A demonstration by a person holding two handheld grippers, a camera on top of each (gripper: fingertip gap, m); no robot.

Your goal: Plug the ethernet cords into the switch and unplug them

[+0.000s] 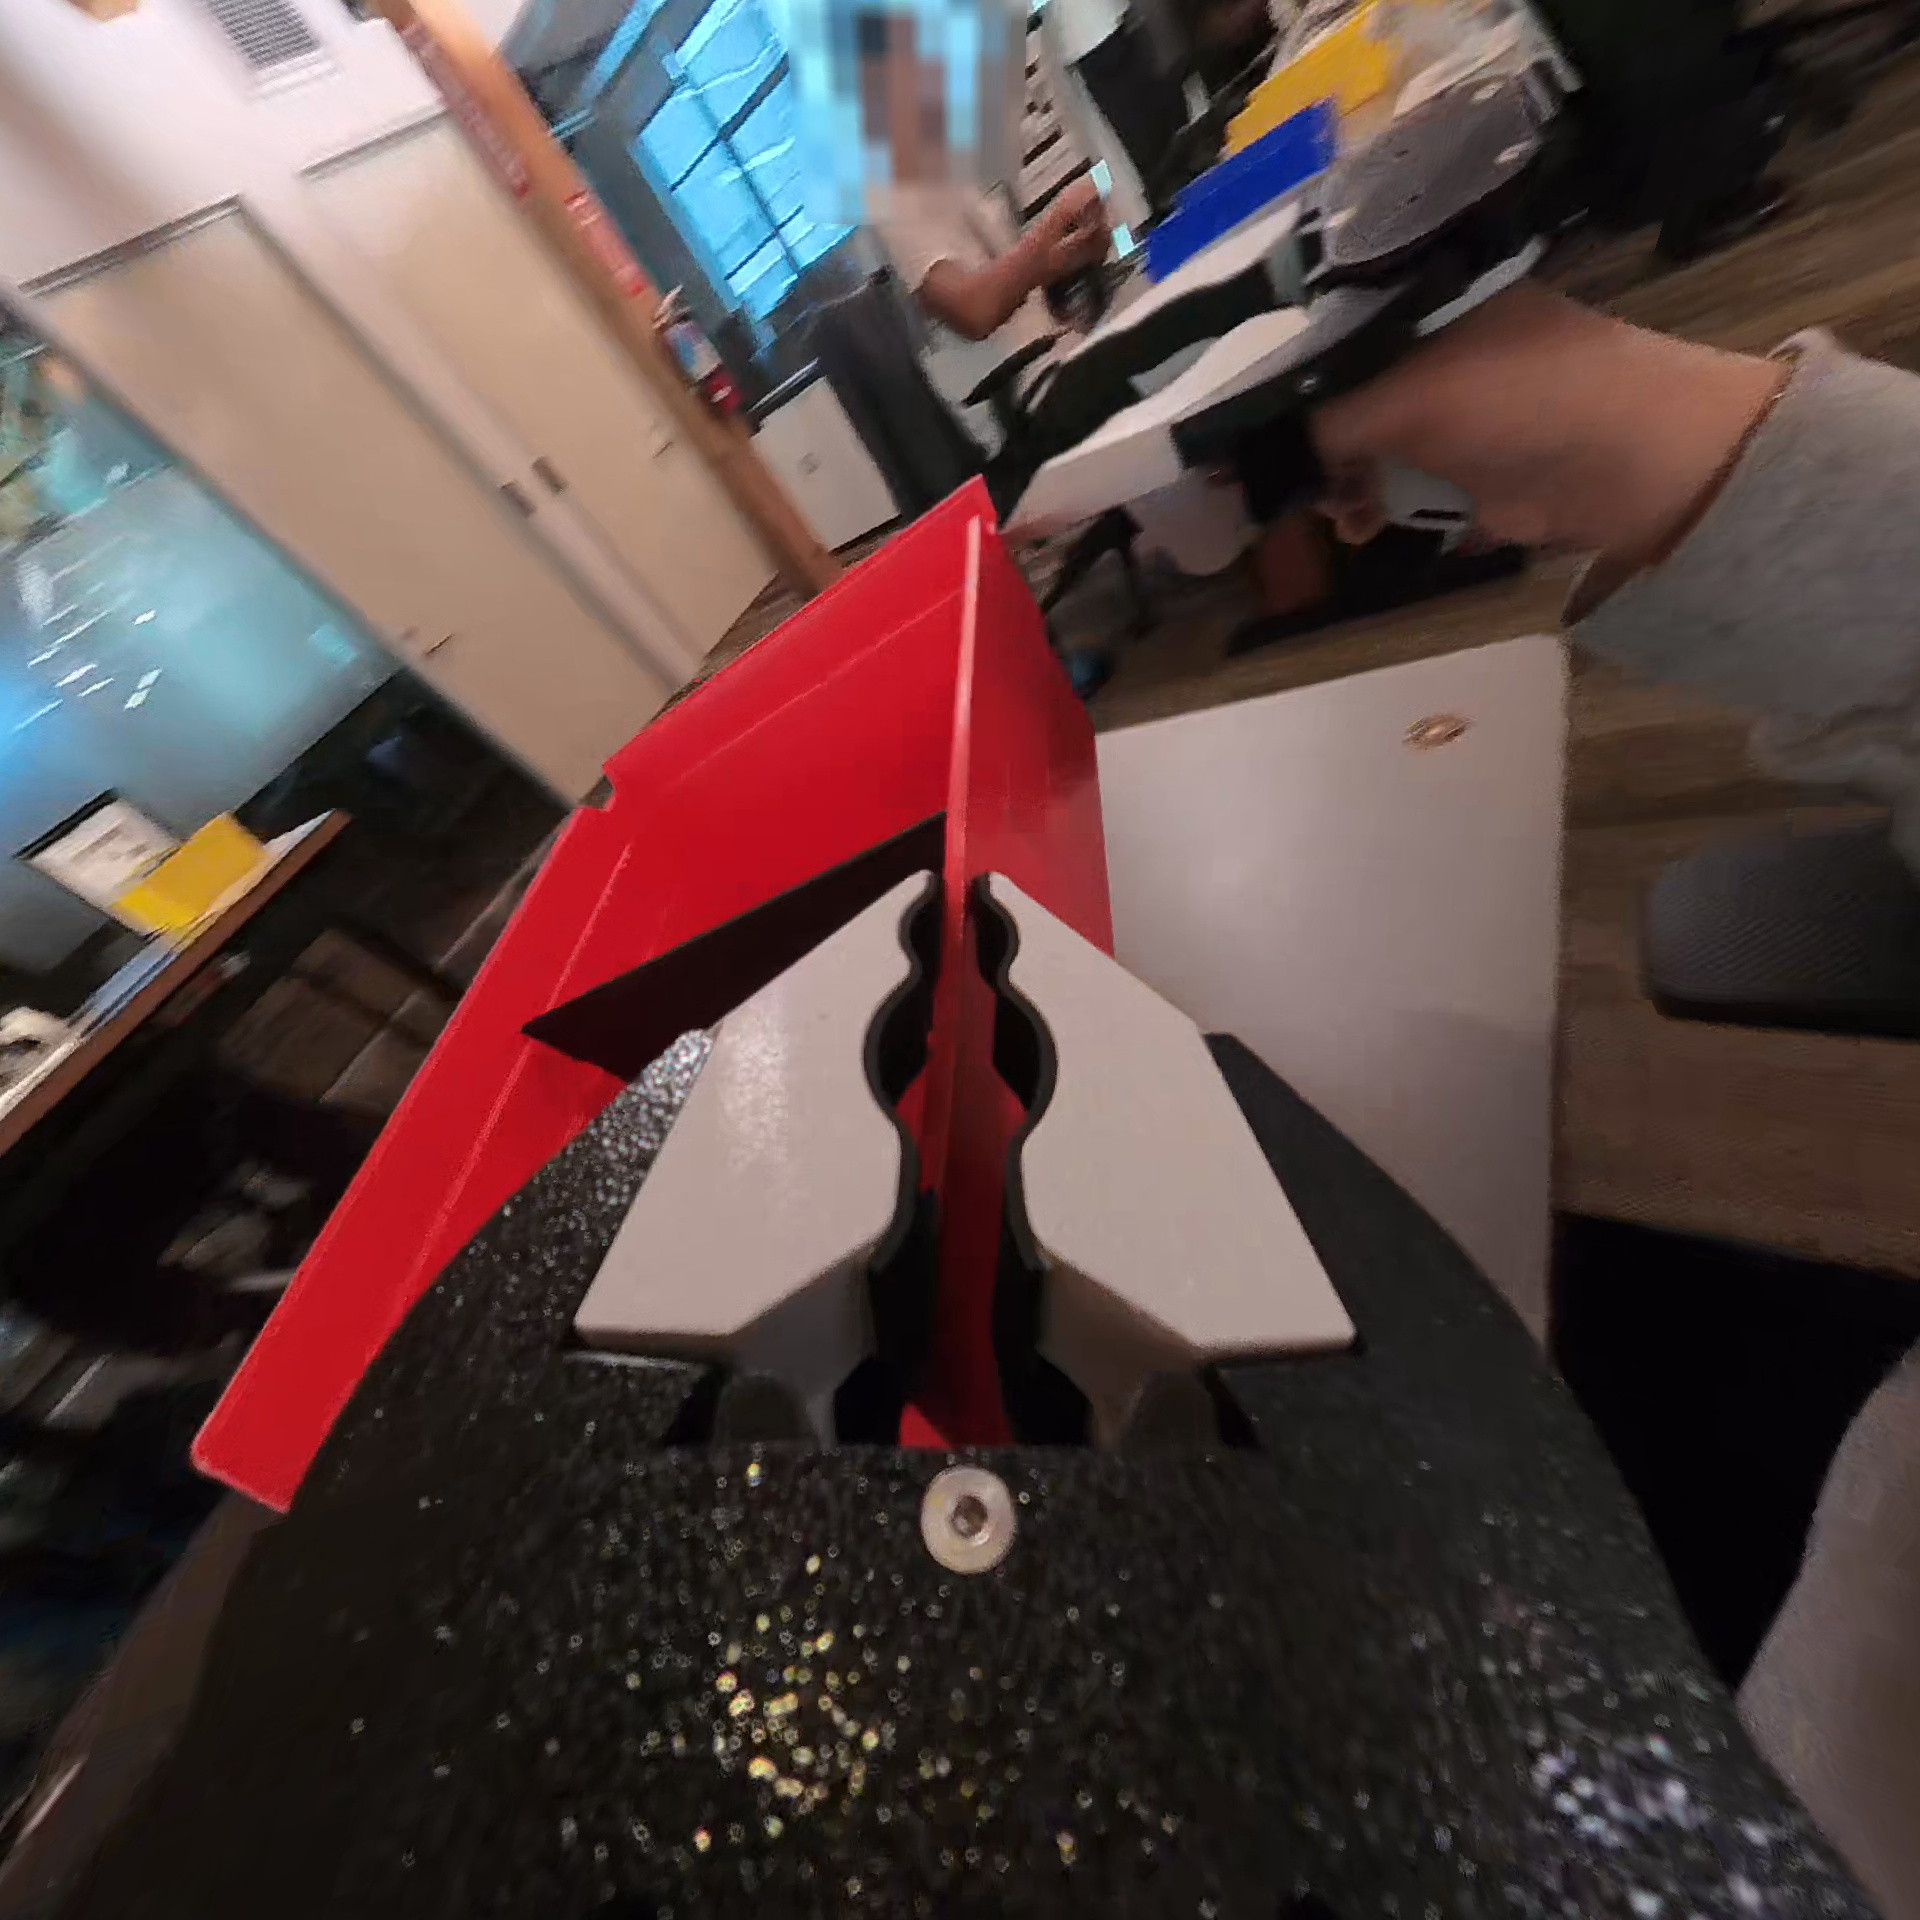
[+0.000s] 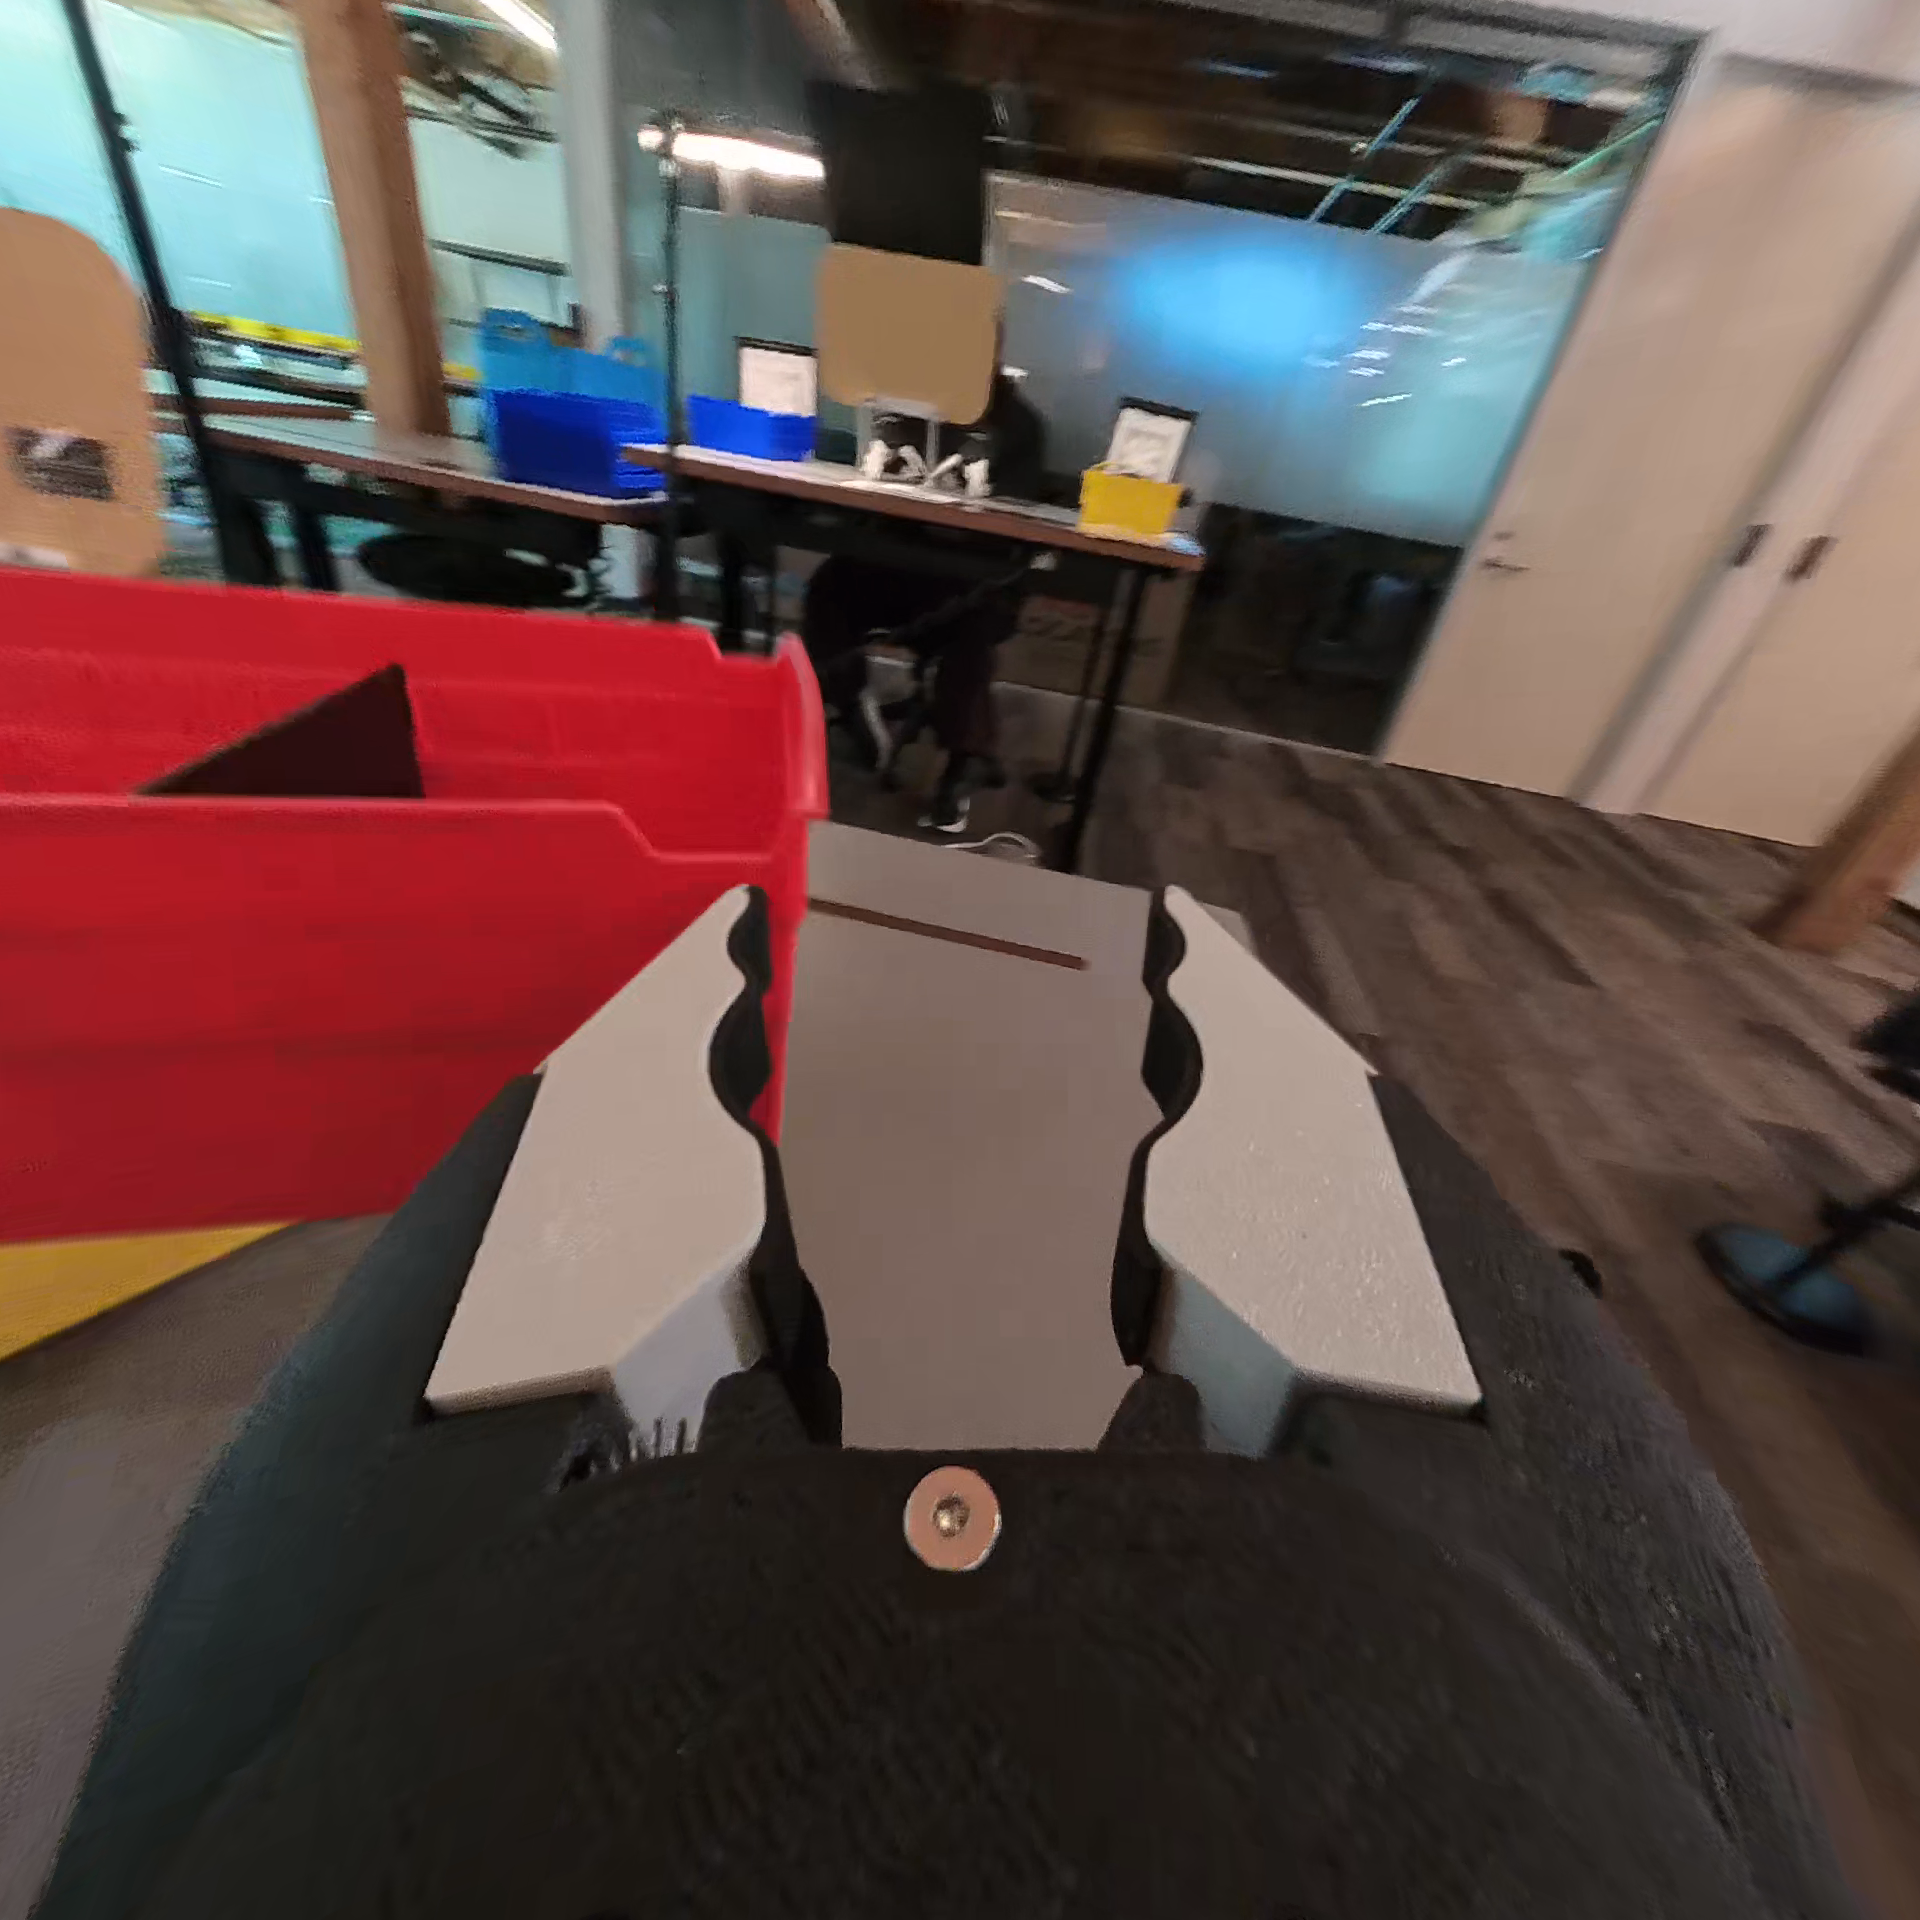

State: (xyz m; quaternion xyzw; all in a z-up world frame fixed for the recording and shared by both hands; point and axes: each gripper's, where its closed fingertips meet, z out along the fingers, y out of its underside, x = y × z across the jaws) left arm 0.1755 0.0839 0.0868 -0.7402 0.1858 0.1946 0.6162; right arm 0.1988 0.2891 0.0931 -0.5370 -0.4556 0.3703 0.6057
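So we've got the left gripper (image 1: 958,883) with its jaws clamped tight on the thin wall of the red bin (image 1: 790,748), which has a black divider (image 2: 312,743) inside. Our right gripper (image 2: 961,914) hangs just beside that bin, jaws wide apart and empty, over the white tabletop (image 2: 945,1091). We can't spot any ethernet cords or switch.

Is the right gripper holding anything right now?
No, the right gripper is open, with only the grey surface showing between its fingers.
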